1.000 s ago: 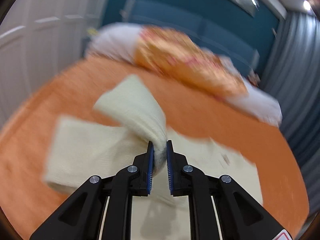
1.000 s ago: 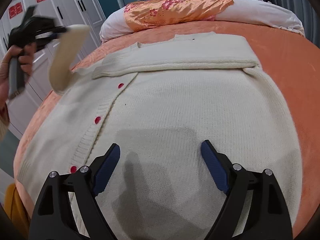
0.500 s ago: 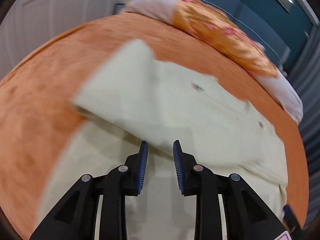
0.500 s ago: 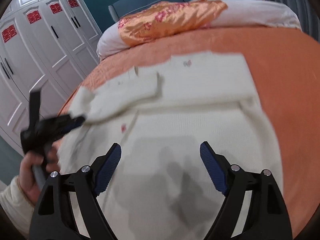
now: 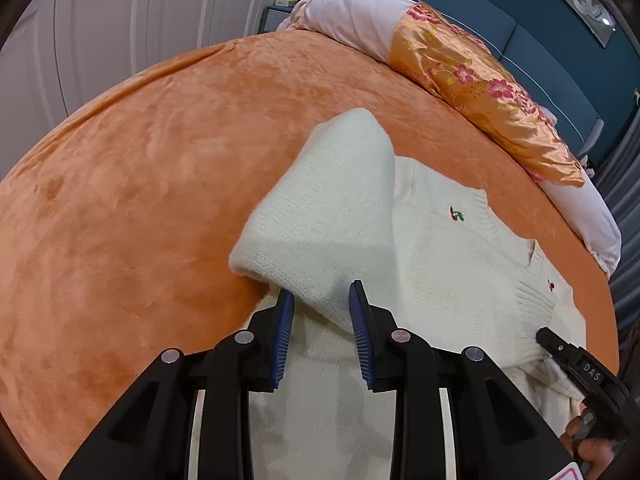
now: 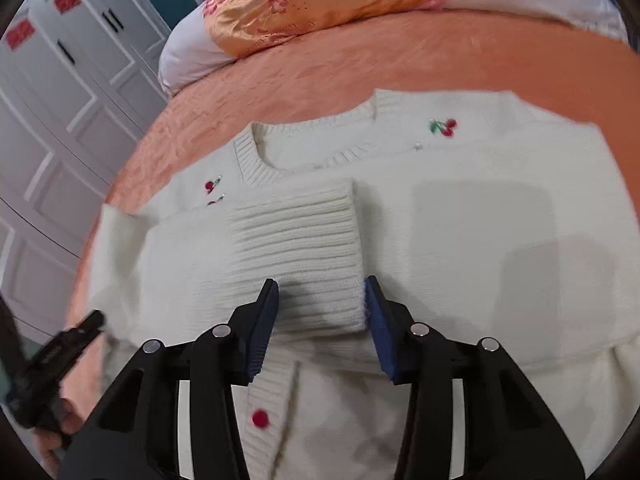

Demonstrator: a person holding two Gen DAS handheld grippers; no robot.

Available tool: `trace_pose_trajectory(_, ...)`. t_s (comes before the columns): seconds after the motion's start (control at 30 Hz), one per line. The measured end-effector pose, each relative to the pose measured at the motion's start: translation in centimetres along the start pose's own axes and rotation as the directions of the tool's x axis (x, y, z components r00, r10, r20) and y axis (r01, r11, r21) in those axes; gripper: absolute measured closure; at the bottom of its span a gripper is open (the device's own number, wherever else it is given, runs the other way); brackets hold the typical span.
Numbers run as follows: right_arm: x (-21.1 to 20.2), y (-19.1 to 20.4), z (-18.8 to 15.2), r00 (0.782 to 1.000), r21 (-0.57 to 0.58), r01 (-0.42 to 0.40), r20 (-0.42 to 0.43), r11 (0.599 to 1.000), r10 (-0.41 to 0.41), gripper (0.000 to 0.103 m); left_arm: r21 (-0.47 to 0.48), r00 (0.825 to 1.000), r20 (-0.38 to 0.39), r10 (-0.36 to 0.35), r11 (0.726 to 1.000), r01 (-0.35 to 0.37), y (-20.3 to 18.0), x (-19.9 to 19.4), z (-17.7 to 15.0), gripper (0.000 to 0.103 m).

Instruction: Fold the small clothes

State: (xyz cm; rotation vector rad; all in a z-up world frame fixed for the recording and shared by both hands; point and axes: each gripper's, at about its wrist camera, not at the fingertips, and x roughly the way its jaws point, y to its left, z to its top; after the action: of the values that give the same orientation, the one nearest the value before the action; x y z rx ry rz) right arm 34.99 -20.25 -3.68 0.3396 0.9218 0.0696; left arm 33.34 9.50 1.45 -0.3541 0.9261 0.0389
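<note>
A cream knit cardigan (image 6: 460, 232) lay spread flat on an orange bedspread (image 5: 152, 168), its collar toward the pillows and its red-buttoned placket (image 6: 260, 418) nearest the right wrist camera. The right gripper (image 6: 320, 320) hovered low over the garment with its jaws parted, the blue pads (image 6: 262, 330) straddling the ribbed cuff (image 6: 296, 256) of a sleeve folded across the chest; whether the pads touched the knit could not be told. From the left wrist camera, the left gripper (image 5: 322, 332) also stood with its jaws apart, a fold of the sleeve (image 5: 328, 216) drooping between the pads without being pinched. That sleeve rose in a soft hump just beyond the fingers, its far end lying over the cardigan's shoulder. Small embroidered cherries (image 6: 443, 126) marked the chest on either side of the ribbed neckline (image 6: 256, 160). In the left view the black tip of the right gripper showed at the lower right, resting by the cardigan's edge. Beyond the garment, an orange floral satin cover (image 5: 480, 80) draped over a white pillow (image 5: 348, 16) at the head of the bed, with white wardrobe doors (image 6: 60, 120) to the left and a teal headboard (image 5: 540, 40) behind.
</note>
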Motion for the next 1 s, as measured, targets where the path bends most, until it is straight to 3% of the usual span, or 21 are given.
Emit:
trace_pose_trajectory(0.07,-1.9,0.4,1.1,0.996,0.004,-0.063,0.056,0.998,0.063,0.096,-0.009,1.000,0.001,-0.002,1.000,0.002,0.1,0.0,0.2,0.075)
trace_pose_trajectory(0.13,-6.3,0.3,2.5,0.971,0.011,-0.153,0.187,0.988,0.148,0.097,-0.011,1.000,-0.001,-0.008,1.000,0.007,0.1,-0.1,0.2,0.075)
trace_pose_trajectory(0.23,-10.6,-0.9,3.1,0.936,-0.005,-0.166,0.315,0.986,0.159,0.097,0.009,1.000,0.002,-0.016,1.000,0.016,-0.5,0.0,0.0,0.068)
trace_pose_trajectory(0.27,-10.9,-2.3,2.7,0.937,0.007,-0.124,0.329,0.992,0.115,0.097,0.015,1.000,-0.002,-0.015,1.000,0.015,-0.8,0.1,-0.2,0.068)
trace_pose_trajectory(0.33,-8.1,-5.7,1.8,0.970,0.060,-0.017,0.244,0.998,0.002,0.097,0.025,1.000,-0.013,0.007,1.000,-0.007,-1.4,0.8,-0.7,0.069)
trace_pose_trajectory(0.43,-2.7,-10.3,-0.8,0.997,0.143,0.054,0.045,0.988,-0.061,0.099,0.018,0.999,-0.040,0.017,1.000,-0.016,-1.9,2.1,-1.3,0.069)
trace_pose_trajectory(0.5,-3.0,-10.7,-1.6,0.997,0.146,0.023,0.075,0.989,-0.034,0.099,0.014,0.999,-0.032,0.029,0.999,-0.029,-2.0,2.4,-1.4,0.069)
trace_pose_trajectory(0.67,-3.2,-10.2,-1.5,0.996,0.131,0.035,0.077,0.991,-0.045,0.099,-0.025,0.999,0.016,0.031,0.999,-0.031,-1.4,1.8,-0.3,0.069)
trace_pose_trajectory(0.87,-3.1,-10.1,-1.5,0.996,0.132,0.025,0.082,0.991,-0.036,0.098,0.045,0.997,0.013,0.082,0.996,-0.083,-1.5,3.3,-0.8,0.068)
trace_pose_trajectory(0.97,-3.3,-9.8,-1.3,0.996,0.131,0.032,0.077,0.991,-0.042,0.094,0.075,0.994,0.054,0.092,0.993,-0.096,-1.6,3.6,-1.5,0.067)
trace_pose_trajectory(1.0,-3.4,-9.6,-1.2,0.997,0.139,0.024,0.075,0.990,-0.034,0.087,0.077,0.994,0.055,0.094,0.992,-0.098,-1.7,3.5,-1.5,0.067)
